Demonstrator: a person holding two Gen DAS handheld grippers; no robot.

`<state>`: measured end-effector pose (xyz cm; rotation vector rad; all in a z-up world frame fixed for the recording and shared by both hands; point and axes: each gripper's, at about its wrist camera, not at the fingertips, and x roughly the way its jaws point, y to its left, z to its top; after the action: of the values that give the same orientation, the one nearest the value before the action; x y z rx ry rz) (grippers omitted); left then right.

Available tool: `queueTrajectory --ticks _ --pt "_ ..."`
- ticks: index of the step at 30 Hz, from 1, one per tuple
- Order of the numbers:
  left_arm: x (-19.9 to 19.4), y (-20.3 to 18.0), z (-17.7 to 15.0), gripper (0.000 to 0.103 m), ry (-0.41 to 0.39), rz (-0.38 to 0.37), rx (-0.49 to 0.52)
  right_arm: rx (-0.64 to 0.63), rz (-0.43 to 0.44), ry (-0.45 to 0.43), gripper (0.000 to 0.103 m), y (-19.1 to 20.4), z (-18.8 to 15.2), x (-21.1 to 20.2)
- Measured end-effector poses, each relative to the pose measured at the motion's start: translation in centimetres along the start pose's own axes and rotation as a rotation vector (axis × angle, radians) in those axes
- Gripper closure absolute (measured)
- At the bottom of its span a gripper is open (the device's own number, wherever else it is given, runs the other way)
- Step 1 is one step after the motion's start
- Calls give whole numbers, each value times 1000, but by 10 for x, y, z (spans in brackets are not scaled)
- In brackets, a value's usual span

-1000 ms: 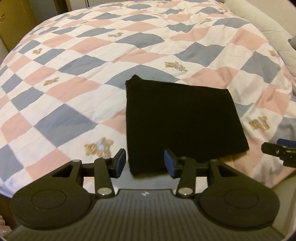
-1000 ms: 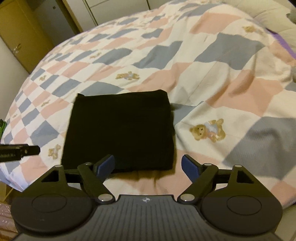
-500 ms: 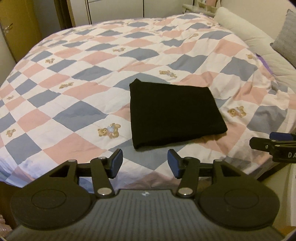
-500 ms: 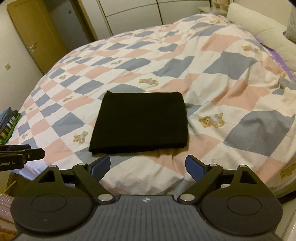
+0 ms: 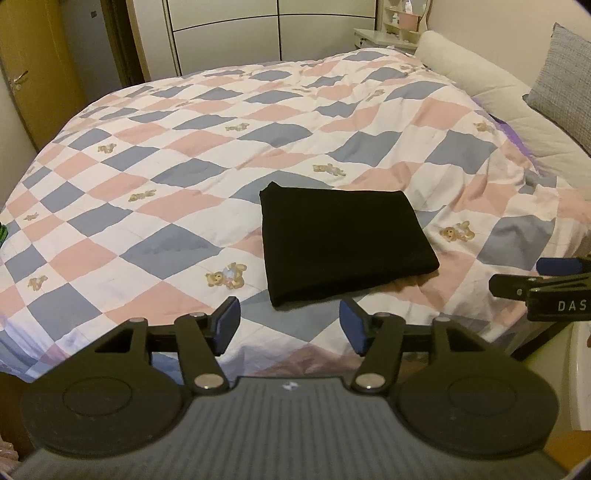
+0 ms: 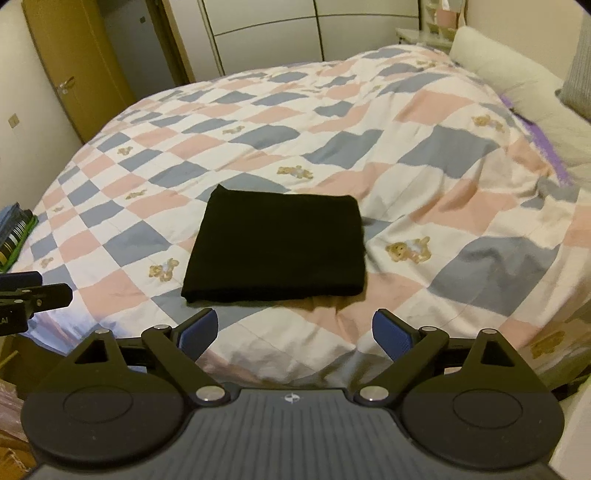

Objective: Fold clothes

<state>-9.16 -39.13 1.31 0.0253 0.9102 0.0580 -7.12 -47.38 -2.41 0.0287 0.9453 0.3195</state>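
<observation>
The folded black garment lies flat on the checked quilt, just ahead of both tools and touching neither. The left gripper hangs with jaws spread and empty; the right gripper likewise, spread wider.

A home bedroom: a bed is filling the room, wearing a checked quilt with teddy bears, pillows lying at its head, wardrobe doors and a wooden door standing behind it.
</observation>
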Motion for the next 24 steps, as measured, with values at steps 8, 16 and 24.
queueTrajectory --ticks 8,16,24 --pt "13 7 6 47 7 -14 3 -79 -41 -25 7 15 13 4" --pt "58 19 28 45 67 -20 -27 -108 -34 33 7 15 38 45" --pt "144 31 49 45 180 -89 -79 -16 69 136 6 -29 60 111"
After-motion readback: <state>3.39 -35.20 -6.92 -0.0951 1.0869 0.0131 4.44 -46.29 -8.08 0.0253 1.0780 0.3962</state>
